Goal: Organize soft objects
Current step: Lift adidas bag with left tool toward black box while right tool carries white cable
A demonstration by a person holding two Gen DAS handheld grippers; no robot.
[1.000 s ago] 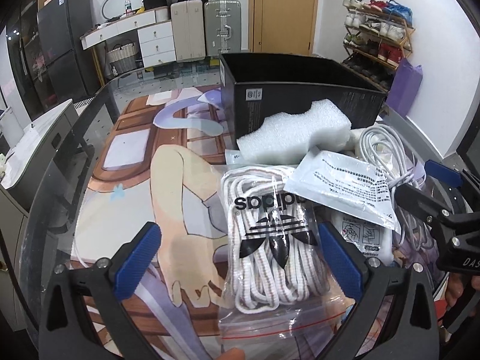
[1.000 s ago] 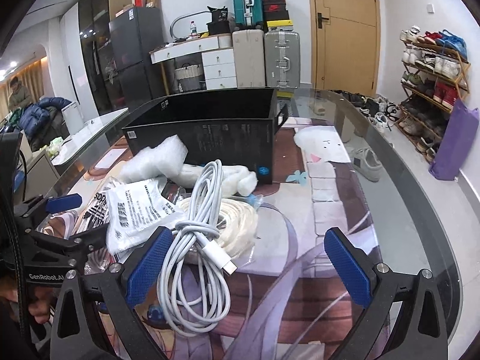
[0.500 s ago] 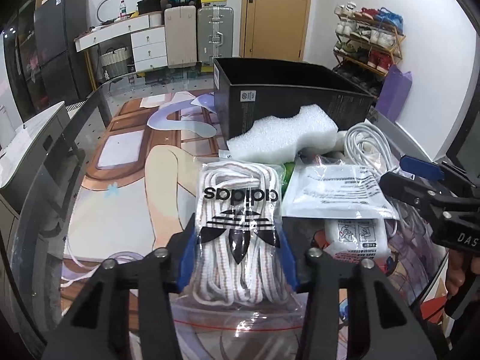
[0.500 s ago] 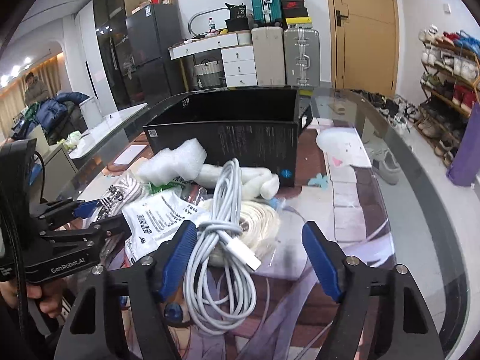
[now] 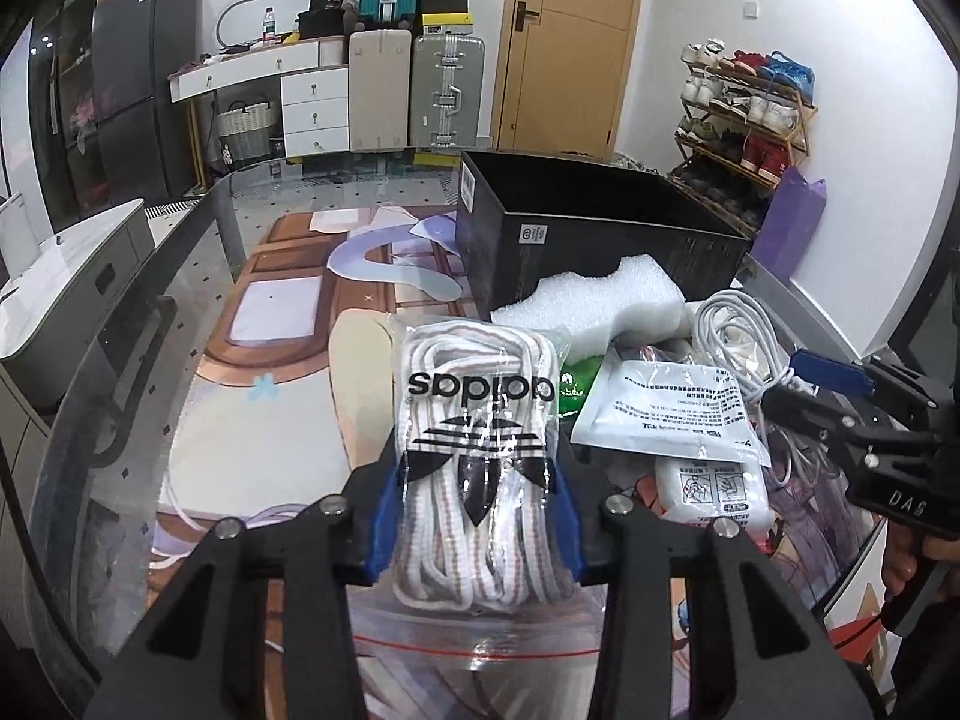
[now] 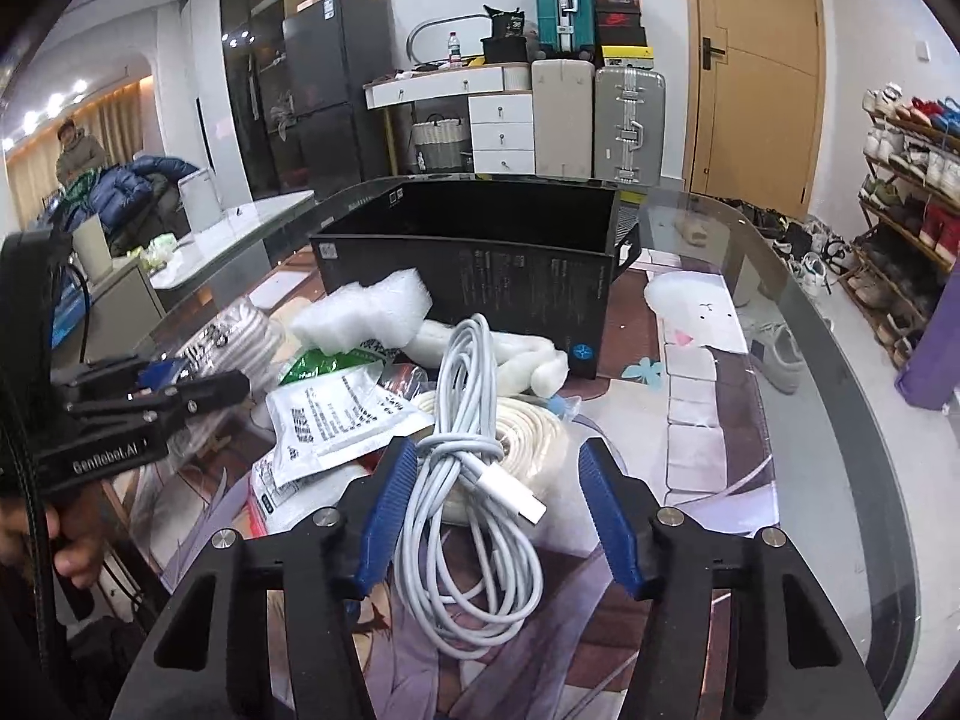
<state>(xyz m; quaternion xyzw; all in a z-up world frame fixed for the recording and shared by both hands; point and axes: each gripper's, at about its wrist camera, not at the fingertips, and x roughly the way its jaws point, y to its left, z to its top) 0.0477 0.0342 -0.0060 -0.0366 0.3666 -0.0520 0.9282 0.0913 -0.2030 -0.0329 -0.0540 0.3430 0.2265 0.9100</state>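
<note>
My left gripper (image 5: 477,516) is shut on a clear bag of white Adidas shoelaces (image 5: 480,438), lifted a little off the table. My right gripper (image 6: 498,516) is partly open, its blue pads on either side of a coiled white USB cable (image 6: 474,480) without clearly touching it. An open black box (image 5: 594,234) stands behind the pile; it also shows in the right wrist view (image 6: 480,258). White foam (image 5: 594,306), a white printed pouch (image 5: 672,414) and a cream cord coil (image 6: 528,426) lie in the pile.
A glass table with a printed mat (image 5: 270,372) carries everything. A green packet (image 6: 324,360) lies under the foam. The right gripper shows at the right edge of the left view (image 5: 852,420). A shoe rack (image 5: 744,114) and suitcases (image 5: 444,90) stand beyond.
My left gripper closed on the shoelace bag and lifted it slightly. My right gripper narrowed around the white cable coil.
</note>
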